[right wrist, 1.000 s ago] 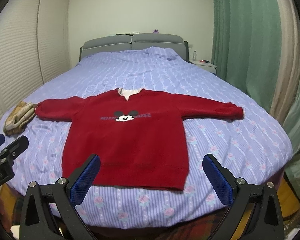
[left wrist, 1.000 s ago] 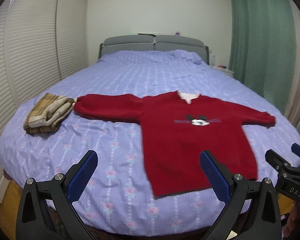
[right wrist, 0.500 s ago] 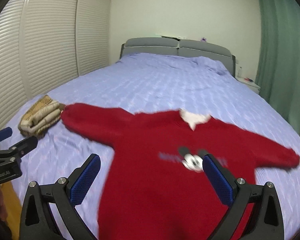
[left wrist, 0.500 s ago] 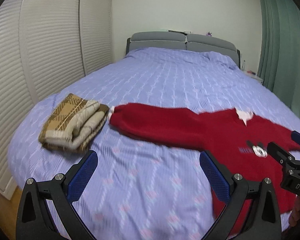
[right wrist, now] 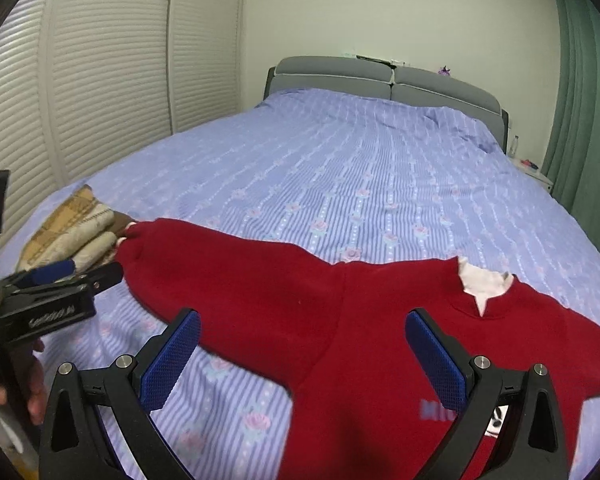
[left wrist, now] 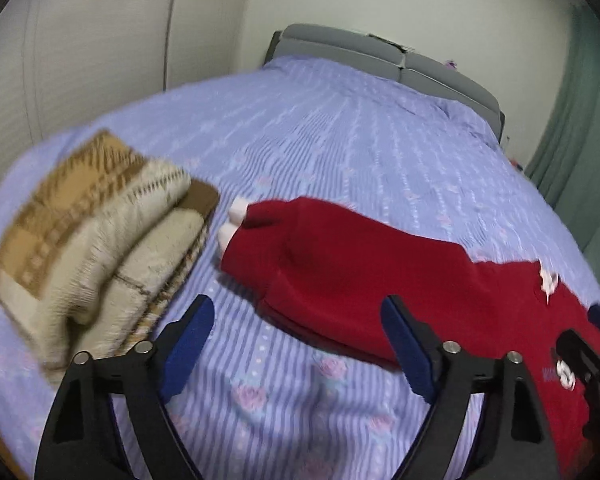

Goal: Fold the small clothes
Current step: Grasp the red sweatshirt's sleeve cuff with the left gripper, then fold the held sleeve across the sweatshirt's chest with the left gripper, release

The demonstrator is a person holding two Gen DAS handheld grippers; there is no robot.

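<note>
A red Mickey Mouse sweater (right wrist: 340,320) lies flat, face up, on the bed with sleeves spread; it also shows in the left wrist view (left wrist: 360,272). Its left sleeve cuff (left wrist: 240,220), with a white inner cuff, lies beside the folded blanket. My left gripper (left wrist: 296,340) is open and empty, just above the bed near that sleeve; it also shows at the left of the right wrist view (right wrist: 60,280). My right gripper (right wrist: 304,356) is open and empty over the sleeve and shoulder; its tip shows in the left wrist view (left wrist: 596,344).
A folded tan plaid blanket (left wrist: 96,232) lies at the bed's left edge, touching distance from the cuff. The purple striped bedspread (right wrist: 360,180) runs back to a grey headboard (right wrist: 380,76). Louvred closet doors (right wrist: 100,80) stand left, green curtains (right wrist: 588,100) right.
Both grippers have swung left and moved in low over the bed, from the sweater's hem toward its left sleeve and the blanket. Both stay open.
</note>
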